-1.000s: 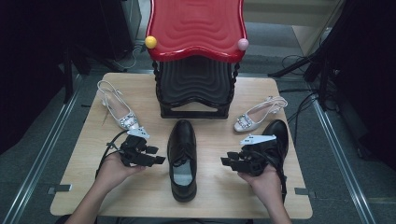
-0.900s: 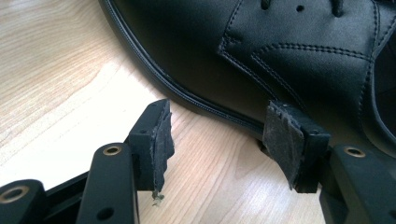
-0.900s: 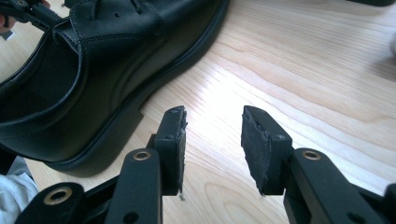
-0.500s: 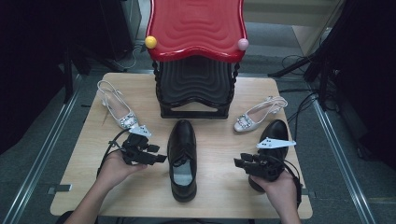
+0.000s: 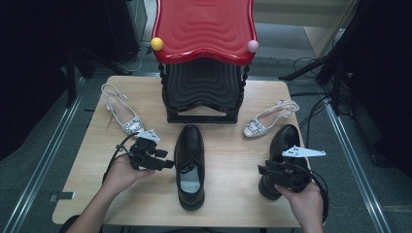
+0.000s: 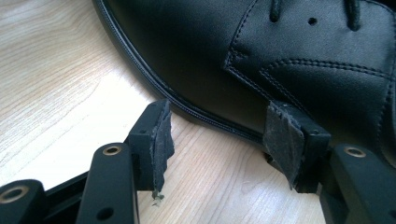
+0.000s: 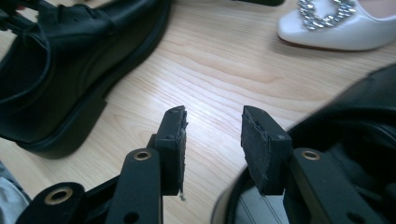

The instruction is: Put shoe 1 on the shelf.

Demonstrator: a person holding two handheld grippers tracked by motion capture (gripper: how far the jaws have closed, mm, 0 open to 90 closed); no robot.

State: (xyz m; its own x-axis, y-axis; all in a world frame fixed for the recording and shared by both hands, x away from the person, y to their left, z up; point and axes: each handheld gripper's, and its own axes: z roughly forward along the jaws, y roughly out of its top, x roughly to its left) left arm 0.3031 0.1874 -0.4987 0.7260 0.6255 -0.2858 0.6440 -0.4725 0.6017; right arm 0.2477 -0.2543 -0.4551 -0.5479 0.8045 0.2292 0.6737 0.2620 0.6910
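1. Your left tongs (image 5: 167,164) lie low over the table (image 5: 228,160), pointing toward the side of the black lace-up shoe (image 5: 189,165) that stands in the middle of the table. Their jaws stand wide apart with nothing between them; in the left gripper view one pad (image 6: 279,140) sits right against the shoe's sole edge, while the other pad is just clear of it.
2. Your right tongs (image 5: 262,171) hover above the heel end of the second black shoe (image 5: 284,145), near the table's right edge. Their jaws are about half open and hold nothing; in the right gripper view the bare wooden table shows between the pads, and this shoe's opening lies just beside and below one jaw.
3. The two black shoes are well apart, with both tongs pointing into the gap between them.
4. Beyond your left tongs lies a silver slingback shoe (image 5: 121,114); beyond your right tongs lies its partner (image 5: 269,119).
5. Farther back, between the silver shoes, stands a black rack with a red top (image 5: 204,29).
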